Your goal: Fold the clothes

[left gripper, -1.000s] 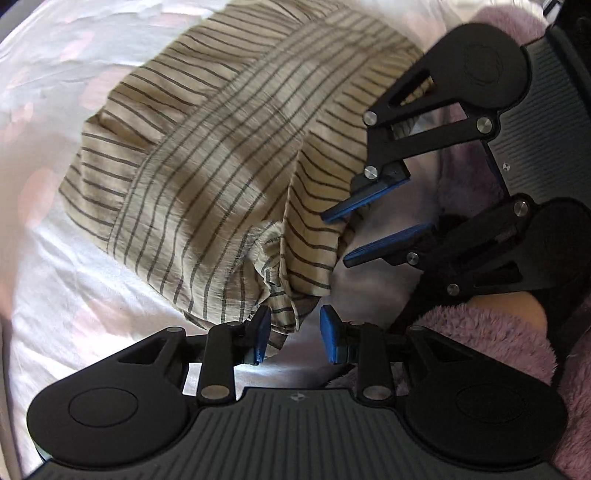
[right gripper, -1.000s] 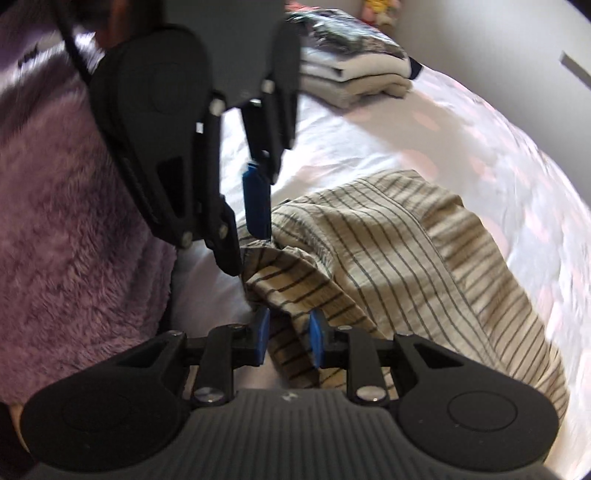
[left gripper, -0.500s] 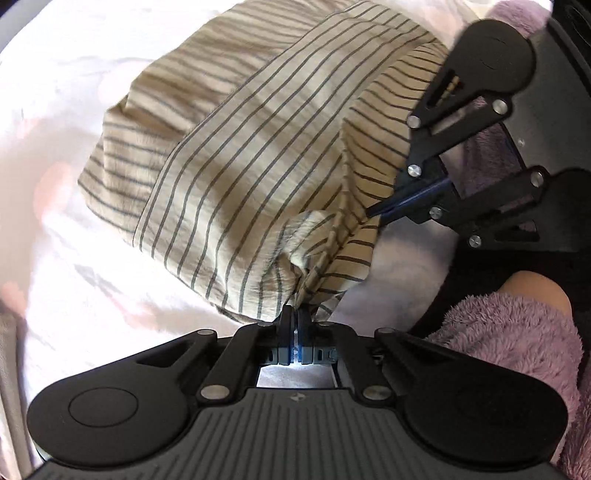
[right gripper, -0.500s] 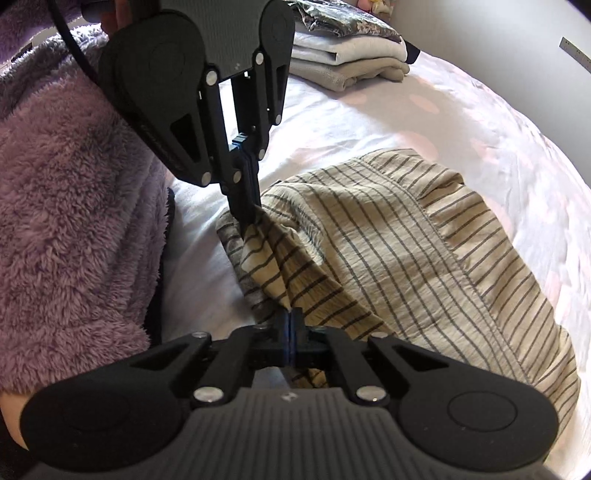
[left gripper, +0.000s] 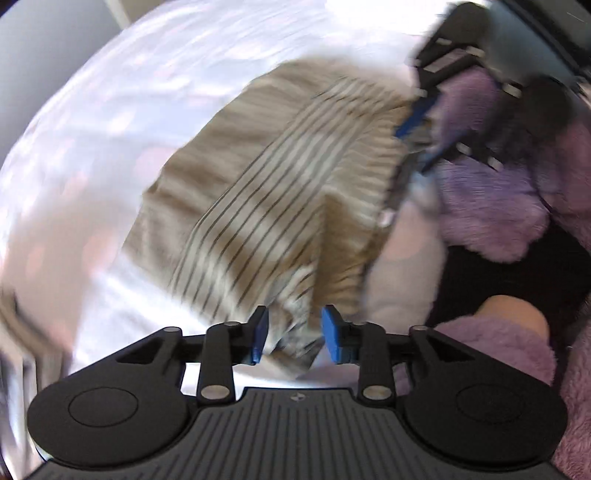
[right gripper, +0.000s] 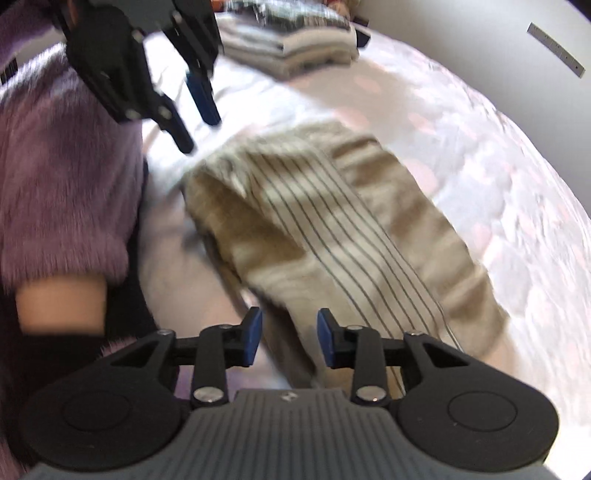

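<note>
A beige garment with thin dark stripes [left gripper: 277, 203] lies folded on the white bed sheet [left gripper: 92, 110]. My left gripper [left gripper: 293, 338] hovers over its near corner. The jaws are opening, and cloth shows below the gap, but the blue pads do not press on it. In the right wrist view the same garment [right gripper: 332, 236] stretches away from my right gripper [right gripper: 288, 339], whose jaws are also opening above the cloth's near end without gripping it. Each view shows the other gripper blurred: the right gripper [left gripper: 412, 150] by the garment's far edge, the left gripper [right gripper: 198, 132] raised above the sheet.
A stack of folded clothes [right gripper: 291, 48] sits at the far end of the bed near the wall [right gripper: 480, 29]. The person's fuzzy purple sleeve [right gripper: 62, 184] and bare wrist [right gripper: 59, 302] fill the left side. Pale sheet [right gripper: 498, 166] surrounds the garment.
Half a second ago both grippers were shut on the garment's near edge. Now both have opened and let it go, and both have lifted and drawn apart. The cloth lies flatter on the bed.
</note>
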{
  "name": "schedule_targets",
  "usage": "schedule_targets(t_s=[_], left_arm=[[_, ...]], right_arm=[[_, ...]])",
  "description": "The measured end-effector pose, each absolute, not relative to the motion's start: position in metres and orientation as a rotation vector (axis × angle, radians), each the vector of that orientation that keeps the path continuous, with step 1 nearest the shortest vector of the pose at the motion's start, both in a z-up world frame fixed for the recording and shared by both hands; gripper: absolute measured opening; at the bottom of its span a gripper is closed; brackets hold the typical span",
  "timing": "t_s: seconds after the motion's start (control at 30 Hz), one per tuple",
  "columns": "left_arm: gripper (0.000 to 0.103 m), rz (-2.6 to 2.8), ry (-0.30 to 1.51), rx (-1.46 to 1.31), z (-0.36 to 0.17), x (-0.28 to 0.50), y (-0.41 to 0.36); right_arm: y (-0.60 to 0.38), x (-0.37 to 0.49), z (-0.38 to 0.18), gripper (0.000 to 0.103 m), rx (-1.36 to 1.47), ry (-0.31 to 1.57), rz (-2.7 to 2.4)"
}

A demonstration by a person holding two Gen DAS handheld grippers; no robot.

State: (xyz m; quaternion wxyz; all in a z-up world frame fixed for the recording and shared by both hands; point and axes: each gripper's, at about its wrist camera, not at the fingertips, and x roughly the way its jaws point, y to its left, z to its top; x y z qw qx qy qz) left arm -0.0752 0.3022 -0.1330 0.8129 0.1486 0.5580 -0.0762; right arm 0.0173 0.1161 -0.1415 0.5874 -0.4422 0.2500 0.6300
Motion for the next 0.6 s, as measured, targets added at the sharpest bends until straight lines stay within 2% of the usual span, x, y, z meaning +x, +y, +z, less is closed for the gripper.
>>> schedule_targets(t_s=[0.1, 0.17, 0.27, 0.4, 0.6], left_arm=[[0.031, -0.140, 1.204, 0.284, -0.142, -0.058, 0.296], [0.030, -0.123, 1.211, 0.200, -0.149, -0.051, 0.303], [0.017, -0.074, 1.254, 0.105, -0.163, -0.043, 0.322], [0.017, 0.000, 1.322, 0.037, -0.188, -0.036, 0.340], [0.017, 0.052, 1.337, -0.040, -0.193, -0.040, 0.352]], right_arm=[[0.110, 0.041, -0.142, 0.035, -0.984, 0.659, 1.388], [0.108, 0.065, -0.144, 0.034, -0.862, 0.779, 1.351], [0.111, 0.091, -0.154, 0.033, -0.756, 0.926, 1.297], [0.125, 0.096, -0.178, 0.033, -0.813, 1.098, 1.302], [0.126, 0.089, -0.182, 0.037, -0.888, 1.120, 1.300]])
